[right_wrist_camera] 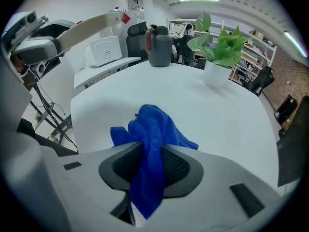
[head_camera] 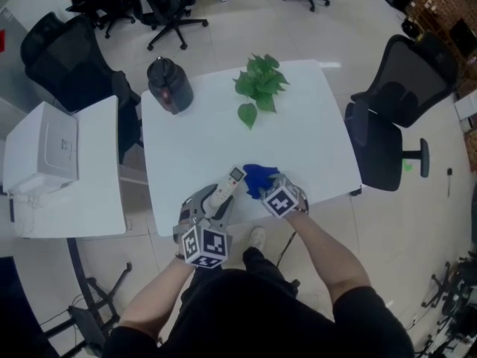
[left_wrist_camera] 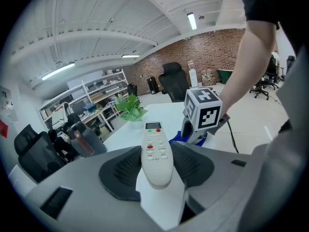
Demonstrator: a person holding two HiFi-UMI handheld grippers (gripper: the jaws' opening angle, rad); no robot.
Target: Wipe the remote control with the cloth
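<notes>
Left gripper view | left gripper (left_wrist_camera: pixel 157 161) held remote control (left_wrist_camera: pixel 154 135) by near end | looked stiff, slippery | right gripper (right_wrist_camera: pixel 152 164) pinched soft cloth (right_wrist_camera: pixel 155 124)

Three cameras
Head camera looks steeply down; gripper cameras skim the bench (head_camera: pixel 313 133), all three sharing the plant (head_camera: pixel 259 84).

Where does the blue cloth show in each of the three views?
Head view: blue cloth at the table's near edge, just beyond the right gripper.
Left gripper view: small blue patch right of centre, under the right gripper's marker cube.
Right gripper view: low centre, clamped between the jaws.
Shared landmark: the potted plant, in all three.
</notes>
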